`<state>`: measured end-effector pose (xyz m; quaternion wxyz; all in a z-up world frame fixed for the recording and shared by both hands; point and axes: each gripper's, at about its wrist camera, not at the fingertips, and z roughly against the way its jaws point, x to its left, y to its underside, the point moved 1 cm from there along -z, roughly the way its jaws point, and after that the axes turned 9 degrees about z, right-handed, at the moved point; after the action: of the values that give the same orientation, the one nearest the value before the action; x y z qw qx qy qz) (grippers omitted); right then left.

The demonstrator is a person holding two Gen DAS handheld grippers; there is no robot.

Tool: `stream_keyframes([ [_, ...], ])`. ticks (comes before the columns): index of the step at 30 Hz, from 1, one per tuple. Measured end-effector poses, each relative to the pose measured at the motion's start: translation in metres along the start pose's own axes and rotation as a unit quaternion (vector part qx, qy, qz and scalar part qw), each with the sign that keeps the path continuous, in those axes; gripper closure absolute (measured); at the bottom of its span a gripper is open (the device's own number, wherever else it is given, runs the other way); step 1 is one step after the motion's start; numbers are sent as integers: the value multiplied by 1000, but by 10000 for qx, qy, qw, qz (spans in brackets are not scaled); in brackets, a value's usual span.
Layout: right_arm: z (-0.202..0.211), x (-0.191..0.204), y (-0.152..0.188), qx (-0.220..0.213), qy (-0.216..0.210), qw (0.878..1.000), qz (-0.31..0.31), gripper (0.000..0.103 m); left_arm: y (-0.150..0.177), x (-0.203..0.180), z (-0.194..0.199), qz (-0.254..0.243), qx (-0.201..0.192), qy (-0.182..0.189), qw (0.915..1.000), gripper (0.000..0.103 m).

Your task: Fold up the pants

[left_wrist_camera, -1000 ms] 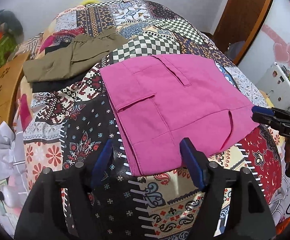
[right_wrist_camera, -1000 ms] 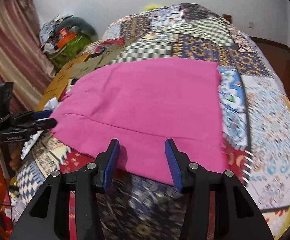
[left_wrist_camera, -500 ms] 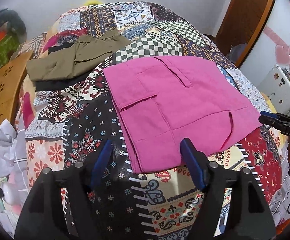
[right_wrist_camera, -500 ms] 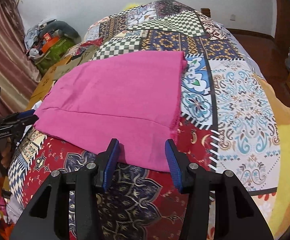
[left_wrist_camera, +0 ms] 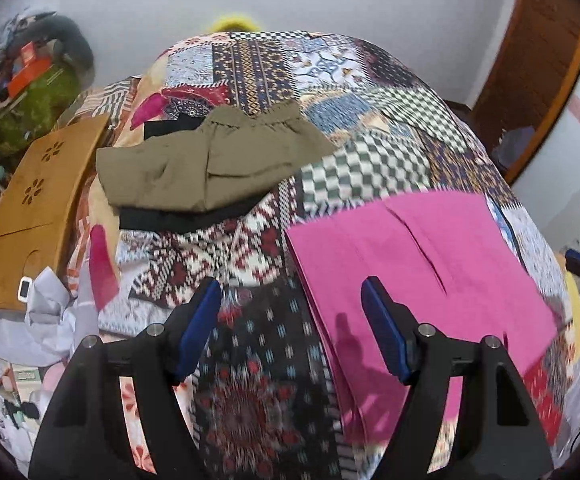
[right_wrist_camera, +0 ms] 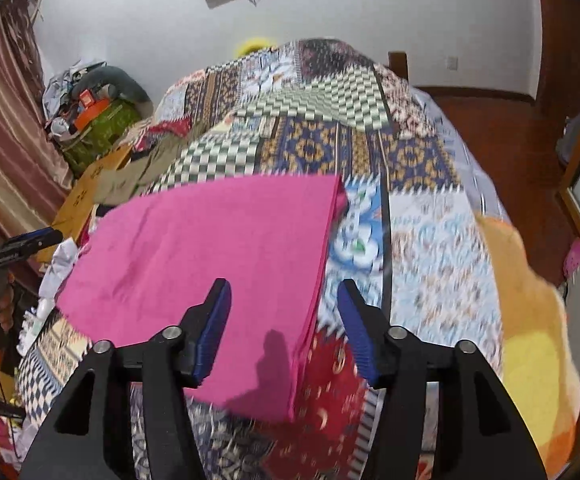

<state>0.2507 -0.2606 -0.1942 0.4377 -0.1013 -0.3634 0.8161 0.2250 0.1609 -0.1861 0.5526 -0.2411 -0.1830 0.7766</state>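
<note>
Lying folded on the quilt [left_wrist_camera: 258, 248], the pink pants [right_wrist_camera: 218, 252] sit beneath both empty tools, left [left_wrist_camera: 291, 330] apart, right [right_wrist_camera: 284, 330] opening.

No brand, number or sign can be read in either view. The one trace of lettering is a short pale line of print on the black body of the left gripper [right_wrist_camera: 18, 246], seen at the left edge of the right wrist view, to the left of the folded pink pants [right_wrist_camera: 218, 264]; it is too small and blurred to make out. The orange box [right_wrist_camera: 92, 110] on the heap far behind the pants, near the wall, may carry printing, but nothing on it is legible.
</note>
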Motion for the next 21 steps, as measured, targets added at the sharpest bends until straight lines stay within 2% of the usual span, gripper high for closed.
stream_keyframes([
  [8,-36,-16,-35,5,95,9999,130,50,-34,-1,-50,34,189,-101,9998,31],
  [11,-55,-27,-46,73,111,9998,120,50,-42,2,-72,191,281,-227,9992,31],
  [15,-92,-40,-59,277,151,9994,112,50,-42,7,-97,431,578,-60,9974,31],
  [19,-129,-52,-66,530,82,9986,15,50,-37,1,-109,351,685,0,9970,31],
  [21,-145,-55,-67,652,62,9979,14,50,-33,-2,-115,376,833,181,9957,30],
])
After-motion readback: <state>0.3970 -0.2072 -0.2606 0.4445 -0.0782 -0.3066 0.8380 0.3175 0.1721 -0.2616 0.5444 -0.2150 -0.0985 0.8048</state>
